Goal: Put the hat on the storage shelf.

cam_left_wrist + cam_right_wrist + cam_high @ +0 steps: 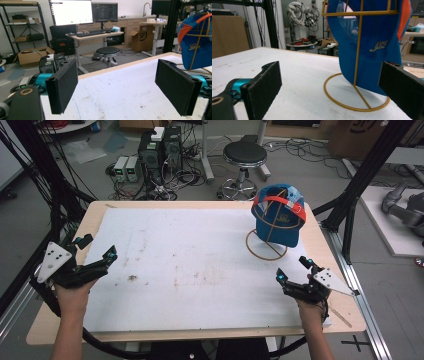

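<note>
I am holding my left claw (96, 251) and right claw (292, 270) apart over the counter (200, 265); blue cap (277, 217) is hanging on its wire stand (266, 251).

A blue cap is hung on a yellow wire stand.

The blue cap (278, 215) is seen at the far right of the white surface (190, 265). It has an orange strip near its top and a small yellow picture on its side. It is draped over a thin yellow wire stand (267, 245). The stand is upright, and its round ring foot is laid flat on the surface. The lower edge of the cap is hung down close to the ring.
</note>
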Action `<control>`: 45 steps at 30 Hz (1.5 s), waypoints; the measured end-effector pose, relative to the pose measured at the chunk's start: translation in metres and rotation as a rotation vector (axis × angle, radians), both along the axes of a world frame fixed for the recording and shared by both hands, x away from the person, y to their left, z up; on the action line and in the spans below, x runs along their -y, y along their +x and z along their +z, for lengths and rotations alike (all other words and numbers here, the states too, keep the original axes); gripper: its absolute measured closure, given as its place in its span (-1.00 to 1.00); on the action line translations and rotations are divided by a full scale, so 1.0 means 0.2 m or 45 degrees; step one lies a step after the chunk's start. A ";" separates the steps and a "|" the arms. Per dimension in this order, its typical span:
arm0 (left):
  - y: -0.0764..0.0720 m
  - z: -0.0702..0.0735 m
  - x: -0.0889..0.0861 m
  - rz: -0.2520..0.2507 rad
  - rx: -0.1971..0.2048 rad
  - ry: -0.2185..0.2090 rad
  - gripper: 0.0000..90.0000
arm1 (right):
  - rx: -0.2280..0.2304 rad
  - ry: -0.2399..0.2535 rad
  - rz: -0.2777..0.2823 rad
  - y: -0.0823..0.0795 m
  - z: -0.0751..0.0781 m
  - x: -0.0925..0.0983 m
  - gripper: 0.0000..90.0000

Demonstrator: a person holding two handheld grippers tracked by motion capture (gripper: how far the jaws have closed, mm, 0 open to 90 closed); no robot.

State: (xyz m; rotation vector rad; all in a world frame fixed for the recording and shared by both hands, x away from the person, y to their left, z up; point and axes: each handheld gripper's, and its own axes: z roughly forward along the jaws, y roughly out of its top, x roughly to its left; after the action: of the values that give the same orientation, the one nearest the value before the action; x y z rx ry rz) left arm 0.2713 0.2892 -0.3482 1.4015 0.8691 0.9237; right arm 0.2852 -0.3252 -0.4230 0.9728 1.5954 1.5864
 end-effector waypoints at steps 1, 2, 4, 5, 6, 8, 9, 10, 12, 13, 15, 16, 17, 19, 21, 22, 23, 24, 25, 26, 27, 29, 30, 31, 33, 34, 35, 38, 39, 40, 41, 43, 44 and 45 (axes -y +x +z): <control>0.00 -0.01 0.00 0.002 0.004 -0.005 -0.58 | -0.004 0.008 -0.001 0.00 0.00 0.00 -0.89; 0.00 -0.02 -0.01 0.000 0.009 -0.002 -0.58 | -0.004 0.005 -0.004 0.00 0.00 0.00 -0.89; 0.00 -0.04 0.00 0.008 0.003 -0.001 -0.58 | -0.002 0.008 -0.005 -0.01 0.00 0.01 -0.89; 0.00 -0.05 0.00 0.017 -0.004 0.002 -0.58 | -0.003 0.008 -0.007 -0.01 0.00 0.01 -0.89; 0.00 -0.06 0.00 0.029 -0.012 0.010 -0.58 | -0.003 0.008 -0.009 -0.01 0.00 0.01 -0.89; 0.00 -0.08 0.00 0.040 -0.020 0.009 -0.58 | -0.001 0.008 -0.012 0.00 0.00 0.01 -0.89; 0.00 -0.09 0.00 0.043 -0.024 0.015 -0.58 | -0.005 0.009 -0.015 -0.01 0.00 0.02 -0.89; 0.01 -0.10 0.00 0.043 -0.027 0.017 -0.58 | -0.005 0.012 -0.014 -0.01 0.00 0.02 -0.89; 0.01 -0.11 -0.01 0.044 -0.030 0.008 -0.58 | 0.000 0.008 -0.018 0.00 0.00 0.02 -0.89; 0.00 -0.12 -0.01 0.036 -0.034 0.009 -0.59 | -0.006 0.011 -0.018 0.00 0.00 0.02 -0.89; 0.00 -0.12 -0.02 0.032 -0.041 0.000 -0.59 | 0.006 0.004 -0.021 0.00 0.00 0.02 -0.89; 0.00 -0.13 -0.03 0.034 -0.044 0.001 -0.59 | 0.003 0.006 -0.019 0.00 0.00 0.02 -0.89; 0.00 -0.13 -0.03 0.035 -0.046 -0.001 -0.59 | -0.003 0.008 -0.020 0.00 0.00 0.02 -0.89; 0.00 -0.14 -0.03 0.037 -0.054 0.002 -0.59 | -0.002 0.006 -0.022 0.01 0.00 0.02 -0.89; 0.00 -0.14 -0.03 0.036 -0.054 0.002 -0.59 | -0.001 0.007 -0.022 0.01 0.00 0.02 -0.89; 0.00 -0.14 -0.03 0.035 -0.053 0.005 -0.59 | 0.004 0.011 -0.022 0.01 0.00 0.02 -0.89; -0.01 -0.14 -0.03 0.033 -0.052 0.010 -0.59 | 0.004 0.012 -0.025 0.01 0.00 0.02 -0.89; -0.01 -0.14 -0.03 0.034 -0.051 0.011 -0.59 | 0.006 0.013 -0.027 0.02 0.00 0.02 -0.89; -0.01 -0.14 -0.03 0.032 -0.049 0.011 -0.60 | 0.007 0.016 -0.031 0.02 0.00 0.02 -0.89; -0.01 -0.14 -0.02 0.031 -0.048 0.011 -0.60 | 0.002 0.021 -0.032 0.02 0.00 0.03 -0.89; -0.01 -0.14 -0.02 0.031 -0.046 0.015 -0.60 | 0.007 0.017 -0.033 0.02 0.00 0.03 -0.89; -0.01 -0.14 -0.02 0.031 -0.045 0.013 -0.60 | 0.007 0.018 -0.037 0.02 0.00 0.03 -0.89; -0.02 -0.14 -0.02 0.030 -0.042 0.013 -0.60 | 0.008 0.017 -0.036 0.02 0.00 0.03 -0.89; -0.02 -0.14 -0.02 0.030 -0.039 0.011 -0.60 | 0.007 0.018 -0.036 0.02 0.00 0.03 -0.89; -0.02 -0.14 -0.02 0.030 -0.041 0.011 -0.60 | 0.007 0.017 -0.036 0.02 0.00 0.02 -0.89; -0.02 -0.14 -0.02 0.029 -0.041 0.014 -0.60 | 0.007 0.017 -0.036 0.02 0.00 0.02 -0.89; -0.02 -0.14 -0.02 0.029 -0.040 0.011 -0.60 | 0.007 0.017 -0.036 0.02 0.00 0.02 -0.89; -0.01 -0.14 -0.01 0.028 -0.038 0.012 -0.60 | 0.008 0.018 -0.039 0.02 0.00 0.03 -0.89; -0.01 -0.14 -0.01 0.026 -0.035 0.012 -0.60 | 0.013 0.016 -0.040 0.02 0.00 0.03 -0.89; -0.01 -0.14 -0.01 0.024 -0.034 0.009 -0.60 | 0.013 0.018 -0.037 0.02 0.00 0.03 -0.89; -0.02 -0.14 -0.01 0.024 -0.030 0.006 -0.60 | 0.011 0.019 -0.037 0.02 0.00 0.03 -0.89; -0.01 -0.14 0.00 0.025 -0.022 -0.002 -0.60 | 0.009 0.020 -0.038 0.01 0.00 0.03 -0.89; -0.01 -0.14 0.00 0.025 -0.019 -0.004 -0.60 | 0.011 0.017 -0.040 0.01 0.00 0.03 -0.89; -0.02 -0.14 0.00 0.024 -0.020 -0.004 -0.60 | 0.016 0.021 -0.041 0.01 0.01 0.04 -0.89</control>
State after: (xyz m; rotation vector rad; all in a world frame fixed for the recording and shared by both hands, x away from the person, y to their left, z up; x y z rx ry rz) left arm 0.2681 0.2901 -0.3753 1.4019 0.8965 0.9267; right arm 0.2869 -0.3323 -0.4217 0.9900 1.5532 1.5830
